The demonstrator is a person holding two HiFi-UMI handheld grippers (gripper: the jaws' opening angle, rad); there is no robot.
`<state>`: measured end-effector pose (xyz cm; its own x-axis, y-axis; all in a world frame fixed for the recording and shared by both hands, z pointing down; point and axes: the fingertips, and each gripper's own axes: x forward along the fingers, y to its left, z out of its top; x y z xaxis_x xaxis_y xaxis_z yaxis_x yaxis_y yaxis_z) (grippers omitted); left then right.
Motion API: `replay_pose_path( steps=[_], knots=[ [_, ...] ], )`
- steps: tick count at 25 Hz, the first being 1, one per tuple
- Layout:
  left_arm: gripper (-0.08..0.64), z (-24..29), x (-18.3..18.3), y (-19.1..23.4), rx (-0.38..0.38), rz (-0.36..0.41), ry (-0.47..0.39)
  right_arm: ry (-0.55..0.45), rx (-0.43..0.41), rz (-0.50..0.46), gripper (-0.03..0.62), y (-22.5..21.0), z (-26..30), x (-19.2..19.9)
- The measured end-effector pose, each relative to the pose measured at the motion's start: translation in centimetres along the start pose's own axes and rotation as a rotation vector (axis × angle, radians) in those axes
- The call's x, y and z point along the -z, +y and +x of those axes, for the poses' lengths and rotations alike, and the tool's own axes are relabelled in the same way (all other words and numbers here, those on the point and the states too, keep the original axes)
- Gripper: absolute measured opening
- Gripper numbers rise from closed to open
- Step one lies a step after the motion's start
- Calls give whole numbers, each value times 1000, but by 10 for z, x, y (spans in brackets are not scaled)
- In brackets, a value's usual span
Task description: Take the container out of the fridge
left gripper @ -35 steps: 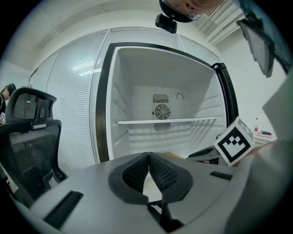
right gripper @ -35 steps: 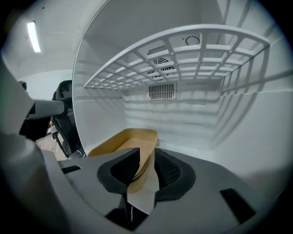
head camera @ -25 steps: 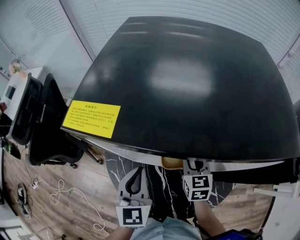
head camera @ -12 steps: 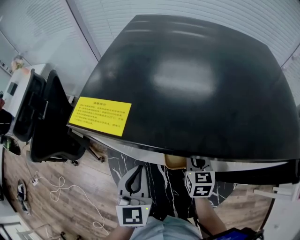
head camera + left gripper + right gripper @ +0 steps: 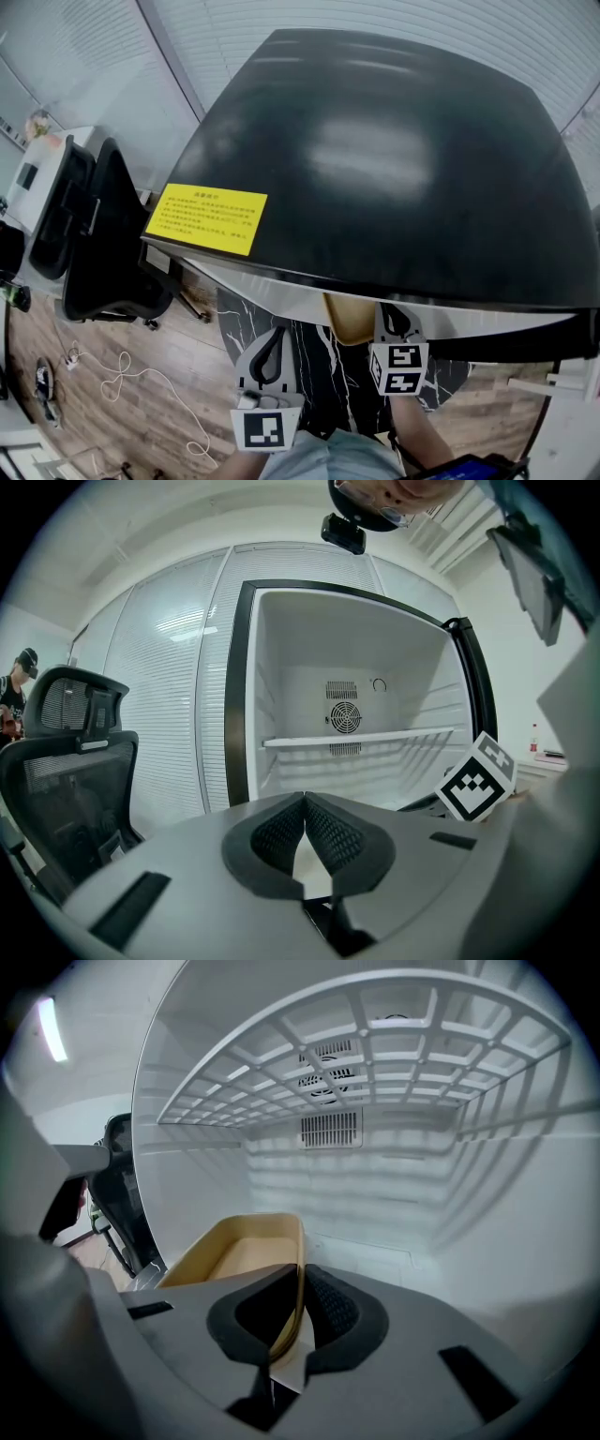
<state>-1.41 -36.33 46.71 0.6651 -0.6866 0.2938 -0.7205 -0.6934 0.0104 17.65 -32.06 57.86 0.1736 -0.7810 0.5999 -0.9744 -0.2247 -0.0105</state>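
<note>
- Your right gripper (image 5: 302, 1274) is reaching into the bottom of the fridge (image 5: 375, 159). Its jaws have just been closing and now pinch the side wall of the tan container (image 5: 239, 1251), one pad inside and one outside.
- Grabbing the thin wall makes sense to me: the tub looks too wide to take whole, and the rim gives you a handle to drag or lift by.
- The container sits on the fridge floor, below the wire shelf (image 5: 375, 1054) and close to the front opening. In the head view its edge just peeks out under the fridge's top.
- Your left gripper (image 5: 305, 799) hangs outside, in front of the open fridge, with its pads pressed together on nothing. I'd guess it's parked there so it stays out of the way of the pull.
- Coming in angled down from the front keeps you under the shelf, so pull out low and don't lift much.
- One worry: a one-wall pinch may let the tub tip, so go slow.
- The office chair (image 5: 66, 761) stands left of the fridge, well clear of your way out.
</note>
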Motion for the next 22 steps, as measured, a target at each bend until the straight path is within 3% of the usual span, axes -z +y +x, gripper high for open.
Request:
replay_pose_path(
  steps=[22],
  knots=[
    [14, -55, -27, -52, 22, 71, -94, -115, -18, -29, 38, -1, -78, -6]
  ],
)
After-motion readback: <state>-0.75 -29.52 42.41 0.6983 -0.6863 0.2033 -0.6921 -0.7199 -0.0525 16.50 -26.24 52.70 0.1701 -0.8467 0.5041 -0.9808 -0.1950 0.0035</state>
